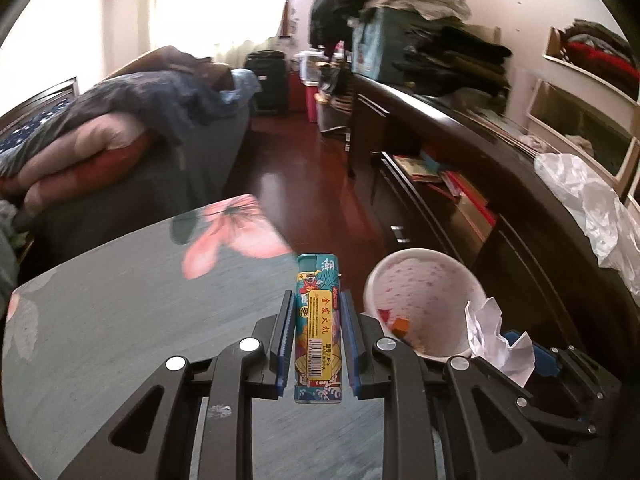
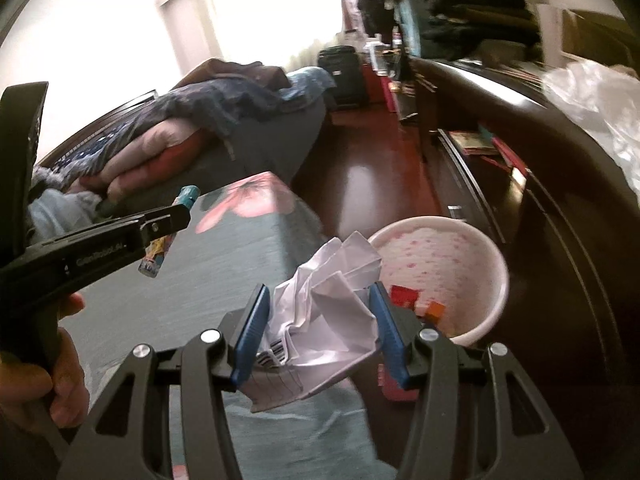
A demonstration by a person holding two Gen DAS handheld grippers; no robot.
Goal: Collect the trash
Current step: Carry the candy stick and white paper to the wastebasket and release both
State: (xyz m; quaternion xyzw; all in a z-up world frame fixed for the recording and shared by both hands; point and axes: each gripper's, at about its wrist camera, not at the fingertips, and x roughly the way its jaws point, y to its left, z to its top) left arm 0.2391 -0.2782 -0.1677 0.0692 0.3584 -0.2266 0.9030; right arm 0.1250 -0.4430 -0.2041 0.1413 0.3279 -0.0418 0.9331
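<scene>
My left gripper (image 1: 318,300) is shut on a teal printed lighter (image 1: 319,328) and holds it upright above the table, left of the white bin (image 1: 424,280). The lighter also shows in the right wrist view (image 2: 160,248), held by the left gripper (image 2: 176,220). My right gripper (image 2: 318,292) is shut on a crumpled white paper (image 2: 324,300) just left of the bin (image 2: 472,248). The paper also shows in the left wrist view (image 1: 496,332). The bin holds a few red and orange scraps (image 2: 416,300).
The table (image 1: 120,320) has a grey-green cloth with pink flowers. A dark wooden cabinet (image 1: 500,184) with books runs along the right, with a white plastic bag (image 1: 592,200) on top. A bed with piled quilts (image 1: 120,128) stands at the left. Red floor lies between.
</scene>
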